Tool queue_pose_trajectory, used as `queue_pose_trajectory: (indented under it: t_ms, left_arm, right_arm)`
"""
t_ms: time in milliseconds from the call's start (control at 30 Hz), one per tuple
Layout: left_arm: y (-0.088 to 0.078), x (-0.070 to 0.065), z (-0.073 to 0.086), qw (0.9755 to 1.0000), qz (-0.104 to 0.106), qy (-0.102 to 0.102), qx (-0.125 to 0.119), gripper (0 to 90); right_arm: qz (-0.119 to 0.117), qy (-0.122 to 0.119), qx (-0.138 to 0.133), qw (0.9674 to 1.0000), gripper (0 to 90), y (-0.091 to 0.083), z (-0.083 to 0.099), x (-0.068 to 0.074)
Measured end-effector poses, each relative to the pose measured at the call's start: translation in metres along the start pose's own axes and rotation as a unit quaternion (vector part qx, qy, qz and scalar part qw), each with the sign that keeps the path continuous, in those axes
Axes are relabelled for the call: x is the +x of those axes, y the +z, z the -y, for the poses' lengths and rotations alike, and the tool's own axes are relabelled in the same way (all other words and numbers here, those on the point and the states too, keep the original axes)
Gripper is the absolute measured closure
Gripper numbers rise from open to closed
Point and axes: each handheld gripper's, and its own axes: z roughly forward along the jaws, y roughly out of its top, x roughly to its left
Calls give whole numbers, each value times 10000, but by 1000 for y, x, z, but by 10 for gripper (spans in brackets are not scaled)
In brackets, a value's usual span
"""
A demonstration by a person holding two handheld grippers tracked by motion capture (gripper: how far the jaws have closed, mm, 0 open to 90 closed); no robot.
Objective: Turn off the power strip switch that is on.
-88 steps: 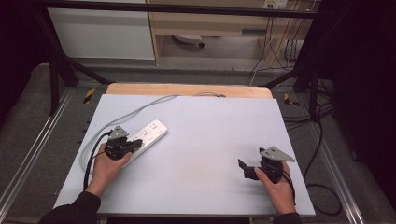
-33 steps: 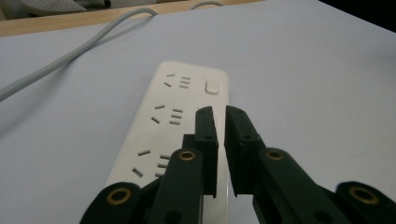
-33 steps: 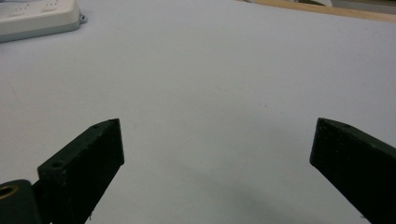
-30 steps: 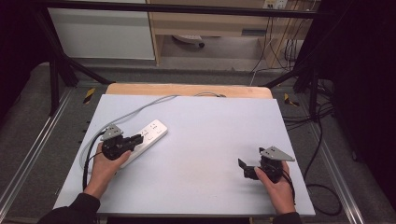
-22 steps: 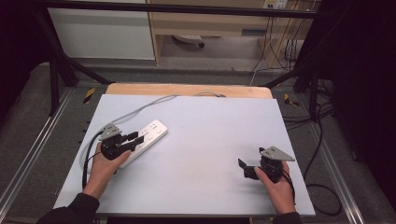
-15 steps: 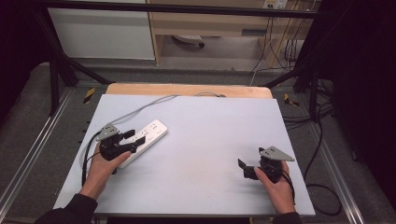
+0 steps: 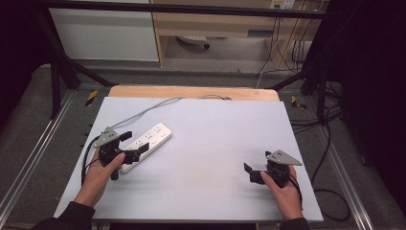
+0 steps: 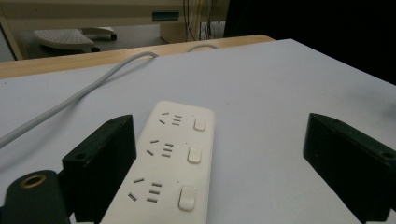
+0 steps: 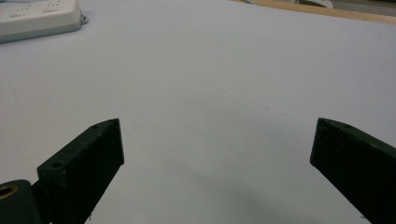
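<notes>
Since 1 second ago the left tool (image 7: 128, 146) has just spread off the power strip (image 7: 146, 145), seemingly finished there, while the right tool (image 7: 253, 173) waits spread over bare counter (image 7: 215, 139)

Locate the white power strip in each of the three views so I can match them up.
High view: the power strip lies left of centre on the table, its near end by the left gripper.
Left gripper view: bottom centre, its near end between the open jaws, close to the left one.
Right gripper view: its end shows at the top left corner.
Shared landmark: the table's wooden far edge.
</notes>
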Motion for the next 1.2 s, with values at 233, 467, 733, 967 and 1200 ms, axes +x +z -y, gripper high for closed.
queue_pose_trajectory:
  t_ms: [233, 467, 733, 967, 1200]
  left_arm:
    - [-15, 2, -2, 9999, 32, -102, -61, 65]
    - [-31, 5, 0, 9999, -8, -130, -73, 63]
    - [-46, 6, 4, 9998, -16, -127, -121, 64]
    - [-57, 8, 9, 9998, 4, -137, -168, 63]
    - [-66, 13, 15, 9998, -14, -122, -161, 61]
  right_arm:
    - [0, -7, -8, 10000, 31, 0, 0, 0]
    - [0, -9, -10, 10000, 31, 0, 0, 0]
    - [3, -7, -3, 10000, 31, 0, 0, 0]
    - [7, -1, -9, 10000, 31, 0, 0, 0]
    - [14, 0, -4, 10000, 31, 0, 0, 0]
